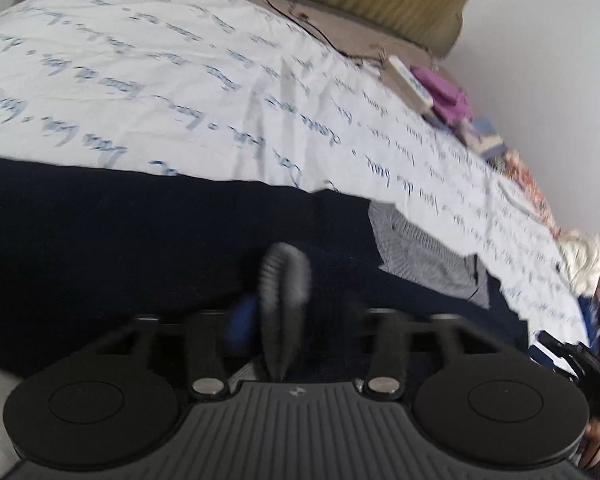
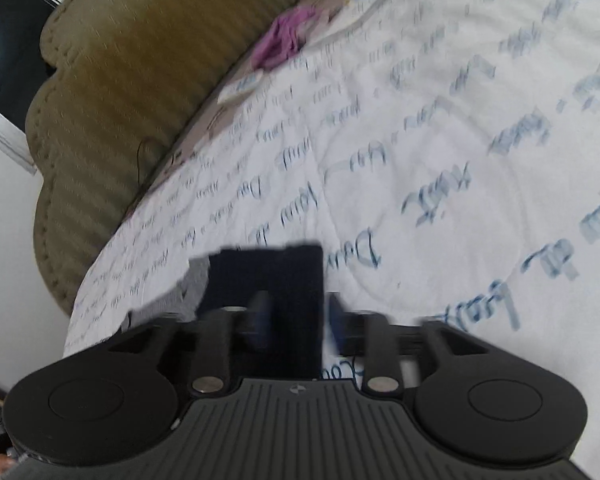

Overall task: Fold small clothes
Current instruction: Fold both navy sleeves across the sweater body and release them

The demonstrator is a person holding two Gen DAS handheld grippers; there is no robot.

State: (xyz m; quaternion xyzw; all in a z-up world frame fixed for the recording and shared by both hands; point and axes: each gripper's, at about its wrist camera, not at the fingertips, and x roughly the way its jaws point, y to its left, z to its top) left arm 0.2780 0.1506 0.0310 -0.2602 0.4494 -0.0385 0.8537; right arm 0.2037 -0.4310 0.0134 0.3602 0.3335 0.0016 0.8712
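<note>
Blue cursive script printed in rows across white bedspread (image 1: 180, 60), running from nine toward three o'clock; blurred, no word legible. No other labels readable.

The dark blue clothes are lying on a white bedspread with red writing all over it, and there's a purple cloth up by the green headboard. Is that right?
Almost. The writing on the white bedspread is blue, not red; the right wrist view shows the blue script clearly. The rest holds: the dark blue garment lies on it, and the purple cloth sits by the green headboard.
</note>
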